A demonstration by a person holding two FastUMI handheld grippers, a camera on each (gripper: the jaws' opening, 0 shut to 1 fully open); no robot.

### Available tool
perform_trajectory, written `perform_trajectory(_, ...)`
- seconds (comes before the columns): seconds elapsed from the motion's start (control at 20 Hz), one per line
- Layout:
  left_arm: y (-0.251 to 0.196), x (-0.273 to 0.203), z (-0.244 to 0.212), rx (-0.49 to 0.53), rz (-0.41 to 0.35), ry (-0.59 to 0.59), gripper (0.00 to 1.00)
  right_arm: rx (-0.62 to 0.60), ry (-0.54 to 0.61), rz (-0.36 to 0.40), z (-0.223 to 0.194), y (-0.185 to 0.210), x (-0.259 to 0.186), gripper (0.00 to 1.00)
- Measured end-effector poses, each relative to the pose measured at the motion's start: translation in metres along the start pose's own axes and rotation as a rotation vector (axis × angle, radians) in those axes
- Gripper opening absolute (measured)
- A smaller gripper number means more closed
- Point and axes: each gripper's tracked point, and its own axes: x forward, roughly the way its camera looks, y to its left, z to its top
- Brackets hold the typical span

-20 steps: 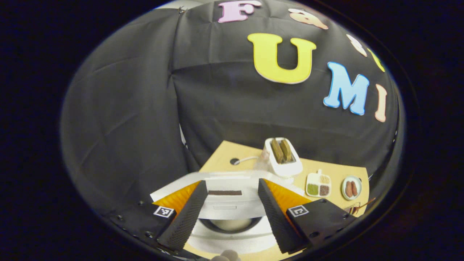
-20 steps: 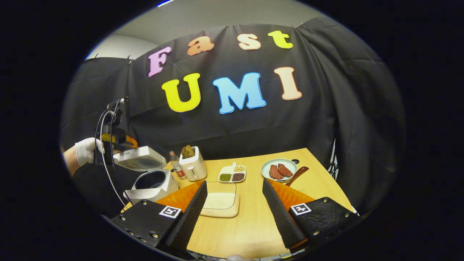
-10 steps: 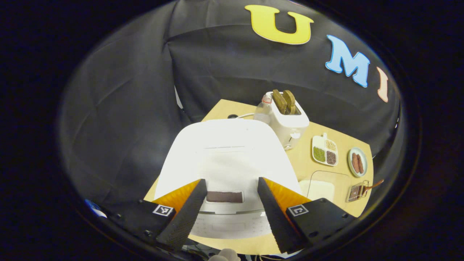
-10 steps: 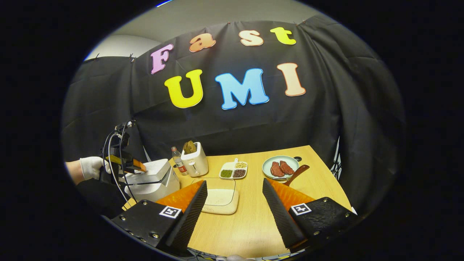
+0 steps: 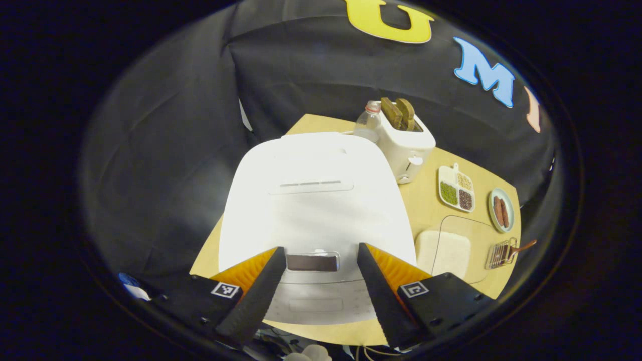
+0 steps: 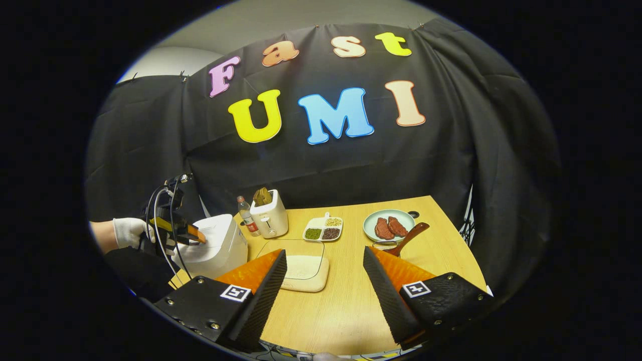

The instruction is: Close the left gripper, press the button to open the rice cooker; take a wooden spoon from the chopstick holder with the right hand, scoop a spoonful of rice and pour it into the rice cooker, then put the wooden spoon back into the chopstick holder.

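The left gripper [image 5: 316, 296] hovered over the closed rice cooker [image 5: 313, 200], jaws apart above its front panel. Right of the cooker on the worktop [image 6: 346, 301], the right gripper [image 6: 325, 296] hung with jaws apart, holding nothing.

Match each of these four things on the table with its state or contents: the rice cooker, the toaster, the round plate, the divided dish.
Column one:
1. rice cooker
2. toaster
3. round plate
4. divided dish

Column two:
A. holds two reddish-brown pieces of meat
B. lid down, shut
C. green, dark and pale grains in separate compartments
D. two brown slices stand up out of its slots

Pairs: 1-B, 2-D, 3-A, 4-C
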Motion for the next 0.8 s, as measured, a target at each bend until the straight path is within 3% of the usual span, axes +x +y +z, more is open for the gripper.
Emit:
perform_trajectory(0.4, 0.004, -0.007, 0.004, -0.014, 0.012, -0.054, 0.99, 0.045, 0.004, 0.021, 0.002, -0.007, 0.009, 0.94)
perform_trajectory(0.55, 0.008, -0.009, 0.010, -0.059, 0.021, -0.124, 0.99, 0.029, -0.016, 0.011, 0.012, -0.010, 0.009, 0.94)
perform_trajectory(0.65, 0.002, -0.019, 0.023, -0.052, 0.008, -0.203, 1.00, 0.015, -0.043, 0.000, 0.022, -0.010, 0.007, 0.94)
perform_trajectory(0.8, -0.009, -0.064, 0.052, 0.035, 0.025, -0.394, 0.98, 0.003, -0.076, -0.009, 0.038, -0.008, 0.005, 0.94)
